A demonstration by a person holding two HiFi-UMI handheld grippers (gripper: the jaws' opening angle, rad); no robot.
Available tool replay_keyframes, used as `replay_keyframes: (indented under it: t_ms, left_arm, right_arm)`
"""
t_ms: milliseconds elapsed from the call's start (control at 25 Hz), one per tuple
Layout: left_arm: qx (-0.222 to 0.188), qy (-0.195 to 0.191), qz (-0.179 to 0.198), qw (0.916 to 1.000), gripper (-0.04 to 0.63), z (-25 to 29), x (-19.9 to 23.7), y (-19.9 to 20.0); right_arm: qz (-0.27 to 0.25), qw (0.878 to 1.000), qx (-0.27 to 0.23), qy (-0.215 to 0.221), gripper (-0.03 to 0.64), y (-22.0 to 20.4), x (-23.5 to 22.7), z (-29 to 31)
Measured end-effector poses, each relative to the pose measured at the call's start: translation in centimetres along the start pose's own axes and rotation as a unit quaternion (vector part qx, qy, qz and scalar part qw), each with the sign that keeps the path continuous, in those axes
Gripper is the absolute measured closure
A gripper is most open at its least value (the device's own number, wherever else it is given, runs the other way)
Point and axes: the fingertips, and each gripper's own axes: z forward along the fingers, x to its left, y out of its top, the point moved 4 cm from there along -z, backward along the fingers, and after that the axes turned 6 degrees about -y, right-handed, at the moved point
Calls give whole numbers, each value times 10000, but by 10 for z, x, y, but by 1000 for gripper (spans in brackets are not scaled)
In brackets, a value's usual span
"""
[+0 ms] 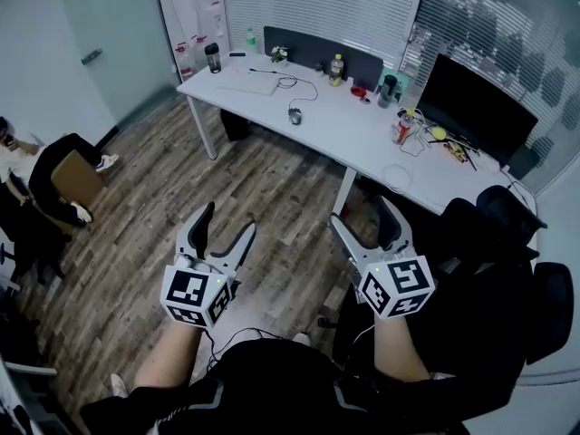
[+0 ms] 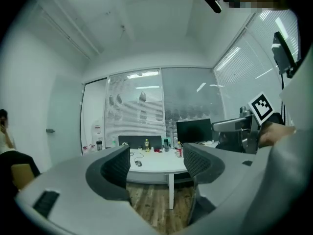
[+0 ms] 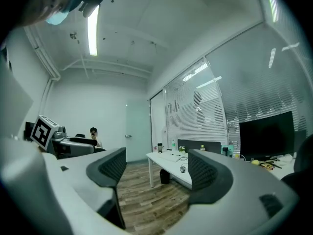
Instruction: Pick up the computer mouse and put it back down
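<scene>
A dark computer mouse (image 1: 294, 115) with a cable lies on the white desk (image 1: 349, 130) across the room, far ahead of both grippers. It also shows small in the left gripper view, mouse (image 2: 138, 163), and in the right gripper view, mouse (image 3: 182, 169). My left gripper (image 1: 227, 220) is held over the wooden floor, open, with nothing between its jaws (image 2: 156, 163). My right gripper (image 1: 362, 214) stands beside it near the desk's front edge, also open and empty (image 3: 156, 168).
On the desk are a black monitor (image 1: 471, 107), a yellow bottle (image 1: 337, 69), a black tumbler (image 1: 212, 58), a white keyboard (image 1: 249, 82) and small clutter. Black office chairs (image 1: 494, 229) stand at the right. A seated person (image 1: 50, 184) is at the left.
</scene>
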Motion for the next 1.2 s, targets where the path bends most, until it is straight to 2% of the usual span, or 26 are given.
replay_keyframes:
  t_ms: [160,320,520,640,720,880,1040,1200]
  left_arm:
    - [57,63,1,10000,252,5,-12,-1]
    - [-60,221,-180,9996,250,9,-17,-1]
    - [84,390,-87,9992,251,13,-16,1]
    - [54,491,-52,9988,252,17,-7,2]
    - [39,547,-8,9985,252,23,2,-4]
    - [54,413,-74,9991,252,43,29,-17]
    - [27,235,-150,9996,252,72,71,-23]
    - [-82,124,-68,9999,252,105,126,-17]
  right_arm:
    - [5,10000,19,96,230,-2,-12,-4]
    - [-64,9997,54,225,222,-4,-24,-6]
    - [-15,9995,132,274,219,-11,-32,-2]
    - [-258,9990,144,337,193,-11,-27,8]
    - [-286,9988,187,362,192,-16,-23,17]
    - [-237,9990,250,273,192,-23,-21,45]
    - [-288,9991,289,132,192,-18,-17,91]
    - [-356,9989,289,47,192,-10,-9,149]
